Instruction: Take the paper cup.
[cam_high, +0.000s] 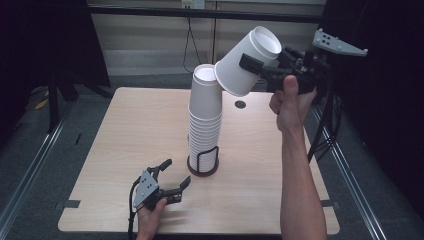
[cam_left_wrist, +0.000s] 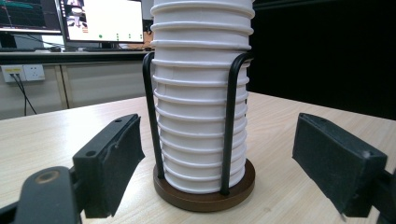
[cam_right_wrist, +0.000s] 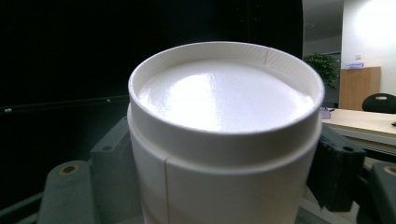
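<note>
A tall stack of upside-down white paper cups (cam_high: 205, 120) stands in a black wire holder on a round brown base (cam_high: 203, 169) at the table's middle. My right gripper (cam_high: 256, 64) is raised high at the back right, shut on a single white cup (cam_high: 235, 75). That cup is tilted, its mouth down-left beside the stack's top. The cup's recessed bottom (cam_right_wrist: 224, 100) faces the right gripper view's camera, a jaw on each side. My left gripper (cam_high: 177, 171) rests open on the table, front left of the holder. Its pads (cam_left_wrist: 119, 156) flank the stack (cam_left_wrist: 201, 107) and base (cam_left_wrist: 205, 198) without touching.
The light wooden table (cam_high: 130, 130) has a small dark round spot (cam_high: 240, 104) behind the stack. Metal rails run along the floor on both sides. Monitors (cam_left_wrist: 102, 21) and a wall socket (cam_left_wrist: 23, 72) stand beyond the table.
</note>
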